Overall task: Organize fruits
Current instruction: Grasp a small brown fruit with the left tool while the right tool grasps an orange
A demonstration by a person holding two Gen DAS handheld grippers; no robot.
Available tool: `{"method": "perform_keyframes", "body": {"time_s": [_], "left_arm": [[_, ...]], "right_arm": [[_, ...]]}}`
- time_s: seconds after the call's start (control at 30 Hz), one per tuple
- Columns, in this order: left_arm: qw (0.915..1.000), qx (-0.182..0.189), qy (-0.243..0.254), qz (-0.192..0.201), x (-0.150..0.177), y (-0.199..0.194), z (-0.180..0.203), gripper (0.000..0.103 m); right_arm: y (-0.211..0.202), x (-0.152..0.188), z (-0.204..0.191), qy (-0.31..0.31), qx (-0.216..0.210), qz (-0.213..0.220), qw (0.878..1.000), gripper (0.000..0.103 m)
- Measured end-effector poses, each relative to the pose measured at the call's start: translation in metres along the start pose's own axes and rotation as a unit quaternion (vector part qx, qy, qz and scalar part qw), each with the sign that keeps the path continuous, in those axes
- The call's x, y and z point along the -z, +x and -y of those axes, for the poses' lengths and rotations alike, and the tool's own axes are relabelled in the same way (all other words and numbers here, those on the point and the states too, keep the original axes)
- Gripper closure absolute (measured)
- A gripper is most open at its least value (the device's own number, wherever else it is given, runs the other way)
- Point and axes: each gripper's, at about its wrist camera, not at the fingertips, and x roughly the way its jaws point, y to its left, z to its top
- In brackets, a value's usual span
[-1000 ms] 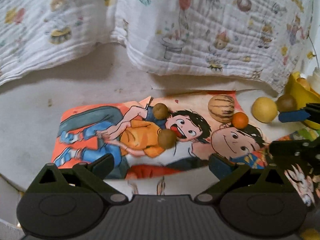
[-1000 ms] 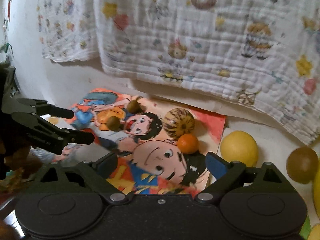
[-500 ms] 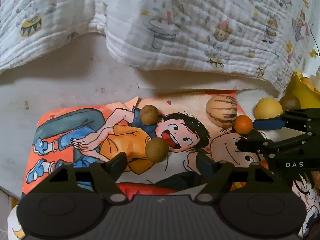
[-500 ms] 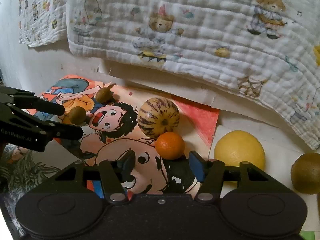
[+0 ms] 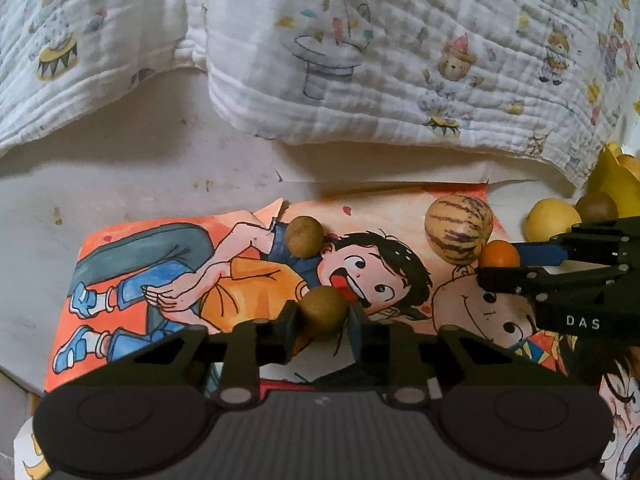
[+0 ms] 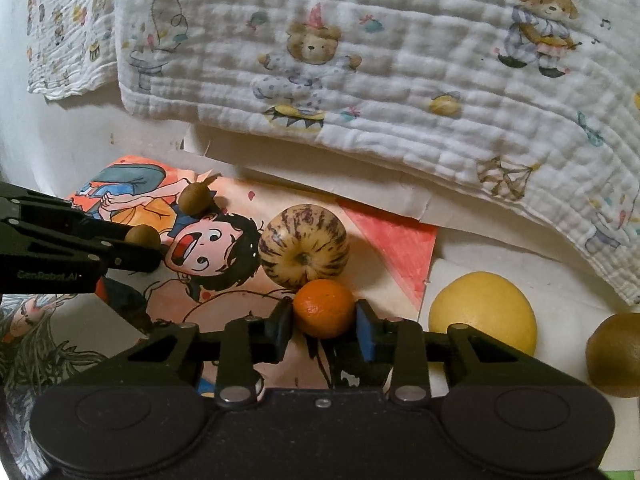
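My left gripper (image 5: 322,322) is shut on a small brown round fruit (image 5: 323,310) lying on the cartoon poster (image 5: 180,280). A second brown fruit (image 5: 304,236) sits just beyond it. My right gripper (image 6: 324,326) is shut on a small orange (image 6: 324,308), which touches a striped melon-like fruit (image 6: 303,246) behind it. The left wrist view shows the right gripper (image 5: 500,266) around the orange (image 5: 499,254). The right wrist view shows the left gripper (image 6: 148,248) on its brown fruit (image 6: 143,236).
A yellow round fruit (image 6: 482,312) and a brownish-green fruit (image 6: 614,354) lie on the white surface to the right. A yellow container (image 5: 616,178) stands at the far right. A printed quilted cloth (image 5: 360,52) hangs along the back.
Both grippers moved forward and closed: the left one onto the near brown fruit, the right one onto the orange.
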Motion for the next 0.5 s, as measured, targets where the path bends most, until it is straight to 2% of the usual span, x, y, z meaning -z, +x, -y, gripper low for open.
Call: {"method": "perform_keyframes", "body": {"time_s": [0.23,0.5], "left_arm": [[0.9997,0.022,-0.006,-0.006,0.005,-0.011,0.003,0.075],[0.9991,0.042,0.003,-0.006,0.020,-0.044,0.011,0.075]], "right_arm": [[-0.006,0.002,-0.003,0.008,-0.010,-0.004,1.000,0.068],[-0.050,0.016,-0.018,0.013,-0.048,0.002,0.999,0.068]]}}
